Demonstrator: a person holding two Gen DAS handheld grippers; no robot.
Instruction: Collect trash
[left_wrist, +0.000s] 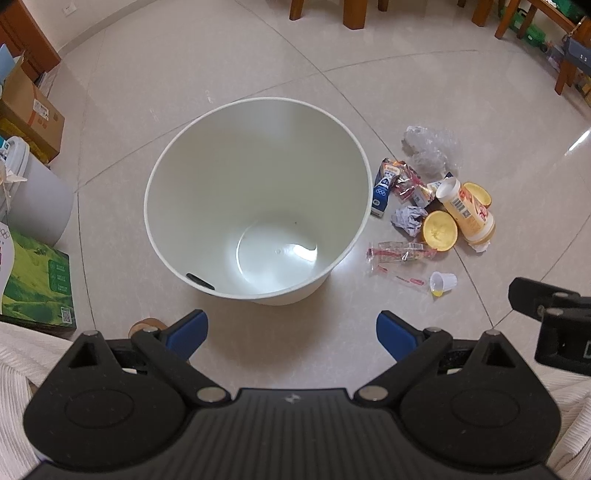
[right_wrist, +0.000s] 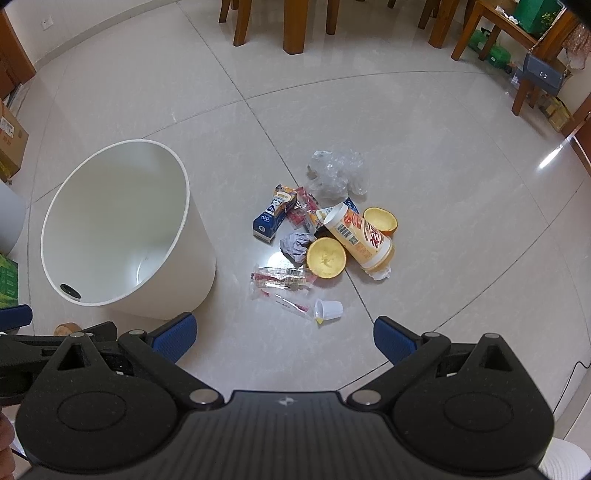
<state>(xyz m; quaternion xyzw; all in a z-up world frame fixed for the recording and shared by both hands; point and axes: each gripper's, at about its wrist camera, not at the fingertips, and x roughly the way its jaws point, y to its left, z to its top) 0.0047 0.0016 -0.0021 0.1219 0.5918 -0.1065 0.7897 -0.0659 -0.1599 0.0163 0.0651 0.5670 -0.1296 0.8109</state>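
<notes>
A small heap of trash lies on the tiled floor, just to the right of a white bin as both wrist cameras see it. At the far end of the heap sits a crumpled clear plastic bag. Nearer, a blue and white carton lies on its side, closest to the bin but apart from it, with a red snack wrapper touching it. A tall yellow paper cup lies tipped over, its open mouth pointing toward the carton. One orange half rests cut side up against the cup, and a second orange half sits just behind the cup. A ball of crumpled paper lies between the carton and the nearer orange half. Closest to the cameras are a flat clear wrapper with red print and a small translucent cup on its side, with a little yellow liquid at its mouth.

The bin stands upright and holds nothing; its inside is bare white, with a dark slot near the rim on the near side.

The left gripper hangs above the floor just in front of the bin, its blue-padded fingers spread wide with nothing between them. The right gripper hovers short of the heap, nearest the small cup, equally wide apart and holding nothing.

Wooden chair legs stand at the far side of the room, and a cardboard box sits at the left.
</notes>
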